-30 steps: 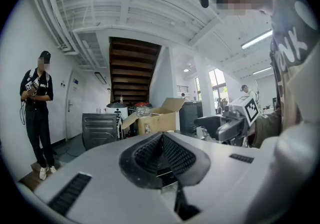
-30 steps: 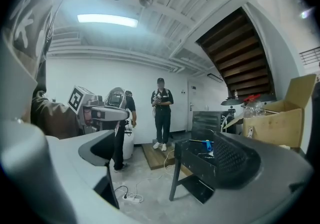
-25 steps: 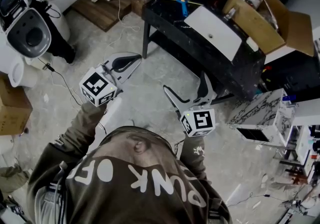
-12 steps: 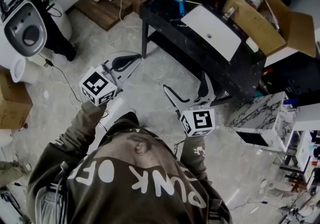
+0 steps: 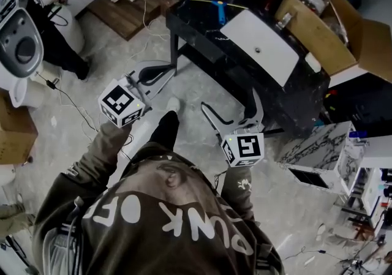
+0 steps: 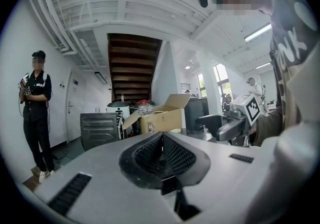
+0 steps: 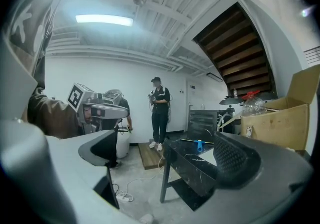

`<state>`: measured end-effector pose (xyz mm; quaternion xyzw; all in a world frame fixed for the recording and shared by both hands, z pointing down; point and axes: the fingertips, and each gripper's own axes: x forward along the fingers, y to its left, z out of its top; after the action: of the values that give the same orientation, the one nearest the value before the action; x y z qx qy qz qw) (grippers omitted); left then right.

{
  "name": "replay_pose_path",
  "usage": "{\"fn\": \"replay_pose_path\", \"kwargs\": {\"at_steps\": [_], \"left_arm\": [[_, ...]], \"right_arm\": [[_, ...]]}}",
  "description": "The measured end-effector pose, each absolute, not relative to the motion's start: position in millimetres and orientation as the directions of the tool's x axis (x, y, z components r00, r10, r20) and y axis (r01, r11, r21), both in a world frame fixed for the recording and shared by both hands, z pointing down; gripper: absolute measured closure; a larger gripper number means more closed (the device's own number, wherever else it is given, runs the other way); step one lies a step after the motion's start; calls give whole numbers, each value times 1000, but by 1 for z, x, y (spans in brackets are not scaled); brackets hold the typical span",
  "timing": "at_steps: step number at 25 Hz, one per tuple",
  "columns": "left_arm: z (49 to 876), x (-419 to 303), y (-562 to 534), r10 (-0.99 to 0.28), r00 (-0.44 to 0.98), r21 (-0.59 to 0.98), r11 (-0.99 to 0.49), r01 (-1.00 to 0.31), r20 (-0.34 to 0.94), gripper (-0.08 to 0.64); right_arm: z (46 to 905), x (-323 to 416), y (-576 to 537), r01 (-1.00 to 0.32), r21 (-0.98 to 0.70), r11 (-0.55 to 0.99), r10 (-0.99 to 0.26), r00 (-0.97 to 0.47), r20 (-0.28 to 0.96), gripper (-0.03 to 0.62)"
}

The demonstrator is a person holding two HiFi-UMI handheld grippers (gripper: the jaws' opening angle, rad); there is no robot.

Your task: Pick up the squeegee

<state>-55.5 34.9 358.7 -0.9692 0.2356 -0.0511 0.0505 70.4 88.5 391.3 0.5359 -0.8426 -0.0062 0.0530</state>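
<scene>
The squeegee [image 5: 215,8], a thin yellow blade with a blue handle, lies at the far end of a black marble-look table [image 5: 197,18]. In the right gripper view the squeegee [image 7: 199,144] shows on the tabletop, well ahead. My left gripper [image 5: 154,74] hangs over the floor left of the table, jaws shut with the ribbed pads [image 6: 161,154] pressed together on nothing. My right gripper [image 5: 230,105] is held short of the table's near side, jaws wide open and empty; its fingers [image 7: 235,160] frame the table.
A white panel [image 5: 264,46] lies on the table beside an open cardboard box [image 5: 318,19] with a glass jar. A person in black [image 7: 160,113] stands on a wooden pallet [image 5: 125,9]. A white machine [image 5: 21,41] and cables [image 5: 67,93] are at the left.
The person holding the grippers has stepped forward; a leg and white shoe now show between the grippers. Both grippers edged slightly toward the table, their jaws unchanged.
</scene>
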Motion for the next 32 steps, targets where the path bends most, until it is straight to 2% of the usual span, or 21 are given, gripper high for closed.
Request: {"fn": "replay_pose_path", "kwargs": {"at_steps": [17,32], "left_arm": [[392,1,-247,-402,908,-33,-916,-401,122,555],[428,48,-365,-335,927,3,-940,-340,166,555]], "right_arm": [[425,120,-195,-928,27,371,-910,-358,210,-3],[475,150,-361,-955,10,295,-916,-280,285,-3]]}}
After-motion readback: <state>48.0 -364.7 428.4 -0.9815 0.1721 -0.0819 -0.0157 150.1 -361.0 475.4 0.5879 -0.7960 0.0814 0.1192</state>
